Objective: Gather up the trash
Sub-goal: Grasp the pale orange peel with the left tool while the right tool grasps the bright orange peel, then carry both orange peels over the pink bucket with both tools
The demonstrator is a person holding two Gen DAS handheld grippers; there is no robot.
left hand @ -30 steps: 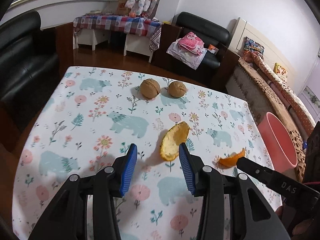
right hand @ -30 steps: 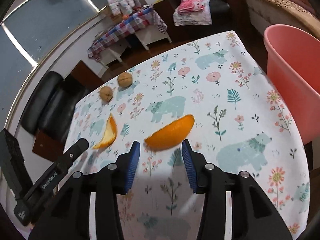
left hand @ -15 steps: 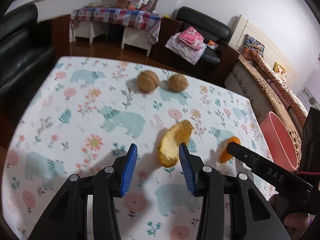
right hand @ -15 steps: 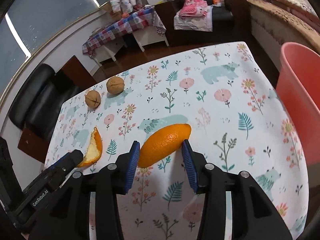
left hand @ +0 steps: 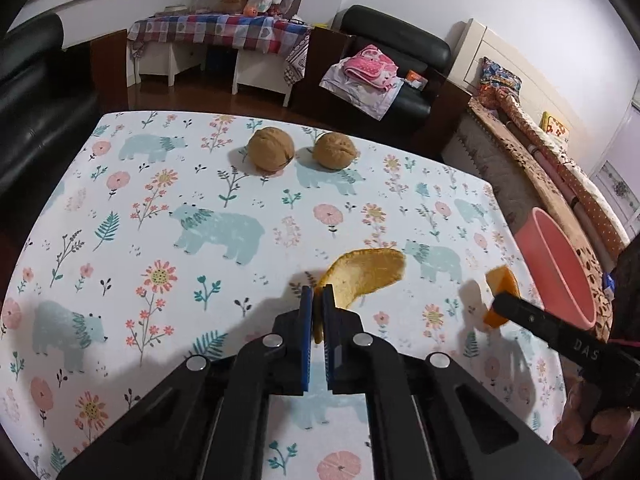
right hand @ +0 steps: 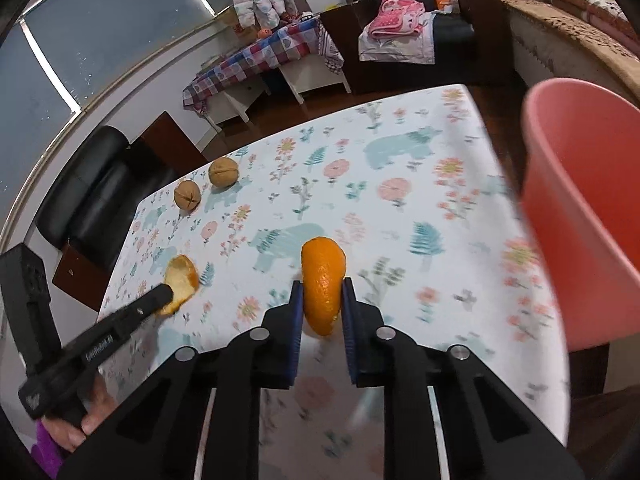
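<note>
My left gripper is shut on one end of a curled orange peel, pith side showing; the peel also shows in the right wrist view. My right gripper is shut on a second orange peel, held above the tablecloth; it also shows in the left wrist view. A pink bin stands beside the table's right edge, also in the left wrist view. Two walnuts lie at the far side of the table.
The table has a white cloth printed with bears and flowers. Black sofas stand at the left and behind. A bed lies beyond the bin. A low table with a checked cloth is at the back.
Both grippers have closed on their peels. The right gripper has lifted its peel and moved toward the pink bin, which looms larger. The left peel is now pinched at its near end.
</note>
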